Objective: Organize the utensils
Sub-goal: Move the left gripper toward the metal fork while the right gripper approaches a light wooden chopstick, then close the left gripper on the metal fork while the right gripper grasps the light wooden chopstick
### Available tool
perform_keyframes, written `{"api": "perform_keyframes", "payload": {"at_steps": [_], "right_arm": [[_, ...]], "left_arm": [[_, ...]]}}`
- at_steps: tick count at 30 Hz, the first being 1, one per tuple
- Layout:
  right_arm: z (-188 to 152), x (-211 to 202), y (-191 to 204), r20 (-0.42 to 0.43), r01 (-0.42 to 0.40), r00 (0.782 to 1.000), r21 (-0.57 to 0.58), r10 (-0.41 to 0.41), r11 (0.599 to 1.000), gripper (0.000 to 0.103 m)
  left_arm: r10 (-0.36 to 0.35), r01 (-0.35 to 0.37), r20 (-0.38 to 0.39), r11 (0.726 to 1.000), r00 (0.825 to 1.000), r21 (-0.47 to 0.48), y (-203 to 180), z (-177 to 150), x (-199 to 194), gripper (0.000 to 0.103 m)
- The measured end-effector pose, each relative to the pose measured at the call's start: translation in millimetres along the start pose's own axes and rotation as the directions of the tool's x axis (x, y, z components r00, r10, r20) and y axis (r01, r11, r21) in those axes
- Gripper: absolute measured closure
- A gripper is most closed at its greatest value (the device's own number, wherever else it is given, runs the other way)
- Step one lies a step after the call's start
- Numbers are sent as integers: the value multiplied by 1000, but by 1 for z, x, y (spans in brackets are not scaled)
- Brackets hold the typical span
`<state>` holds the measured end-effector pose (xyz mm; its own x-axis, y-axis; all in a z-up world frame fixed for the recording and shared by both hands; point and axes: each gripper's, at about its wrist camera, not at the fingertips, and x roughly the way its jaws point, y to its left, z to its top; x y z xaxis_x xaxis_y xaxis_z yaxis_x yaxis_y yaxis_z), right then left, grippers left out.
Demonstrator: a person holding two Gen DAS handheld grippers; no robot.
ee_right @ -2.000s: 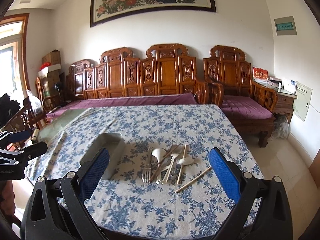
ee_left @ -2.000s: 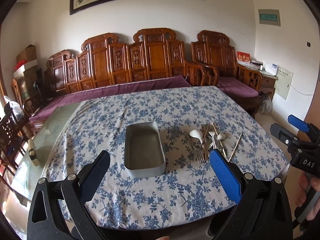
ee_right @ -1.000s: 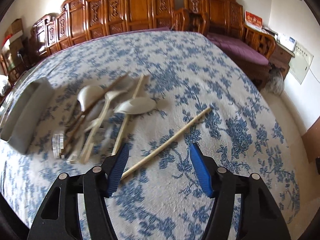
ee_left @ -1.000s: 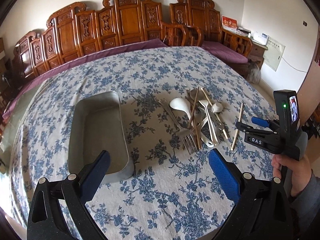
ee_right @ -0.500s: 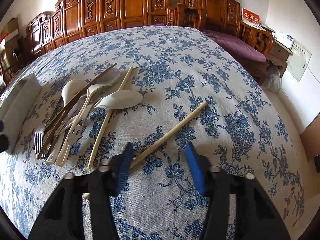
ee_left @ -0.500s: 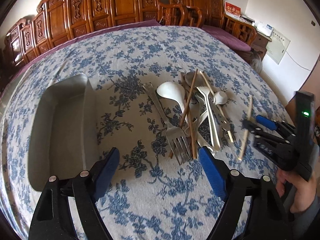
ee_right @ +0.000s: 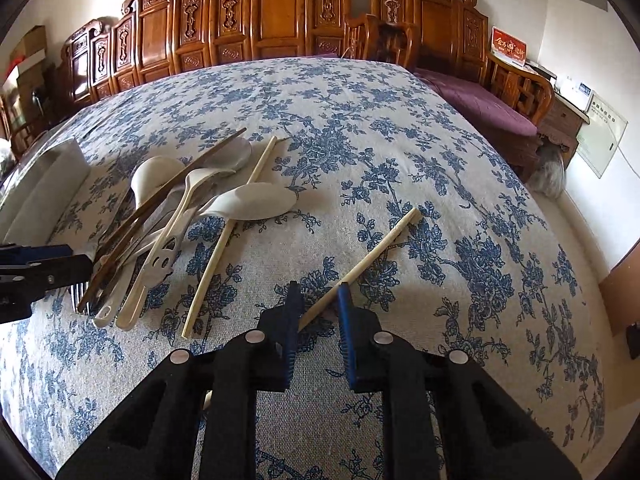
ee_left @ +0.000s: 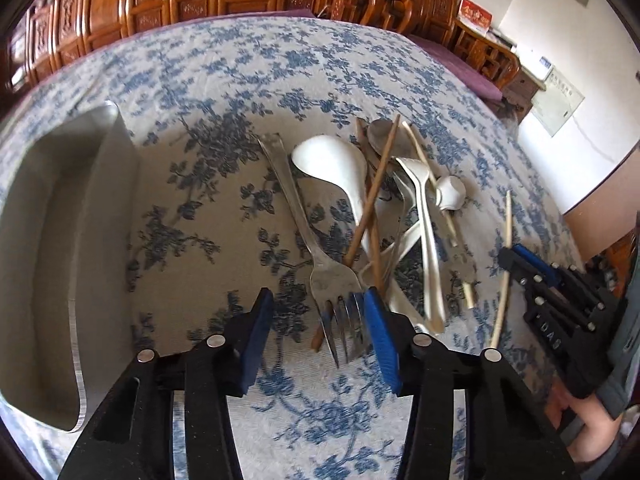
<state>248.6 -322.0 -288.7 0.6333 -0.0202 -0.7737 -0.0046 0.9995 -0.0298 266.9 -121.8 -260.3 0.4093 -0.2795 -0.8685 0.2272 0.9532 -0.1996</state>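
Left gripper (ee_left: 318,306) low over fork (ee_left: 336,280) tines, jaws just closing, half apart, right gripper (ee_right: 318,300) jaws just narrowing around lone chopstick (ee_right: 376,252), contact unclear, tray (ee_left: 100,240) beside.

My left gripper (ee_left: 316,312) is black plastic, its fingers (ee_left: 380,336) faced with ribbed blue pads and pinned with round silver screws. My right gripper (ee_right: 318,300) matches; white letters mark its side. My sleeve (ee_left: 628,320) is grey.
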Motion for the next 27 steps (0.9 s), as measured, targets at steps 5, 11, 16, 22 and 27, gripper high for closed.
{"api": "perform_keyframes", "payload": {"at_steps": [5,11,16,22,27], "right_arm": [[-1,0,2,1,-10,1000,-7,10,1000,84],[-1,-1,5,-1,-35,999,-11,35,999,90],[0,-1,6,1,-38,999,-9,38,999,91],[-1,-1,8,6,-34,999,-19,34,999,91],[-2,-2,8,6,-34,999,-20,34,999,91]], "left_arm": [[-25,25,-1,1000,1000,-15,1,0,4,76],[-50,50,4,998,999,-44,9,-3,-3,79],[-38,38,32,999,999,-26,12,-4,-18,83],[-5,4,16,999,1000,33,5,-7,-22,100],[26,-26,3,998,1000,60,5,-11,-16,100]]}}
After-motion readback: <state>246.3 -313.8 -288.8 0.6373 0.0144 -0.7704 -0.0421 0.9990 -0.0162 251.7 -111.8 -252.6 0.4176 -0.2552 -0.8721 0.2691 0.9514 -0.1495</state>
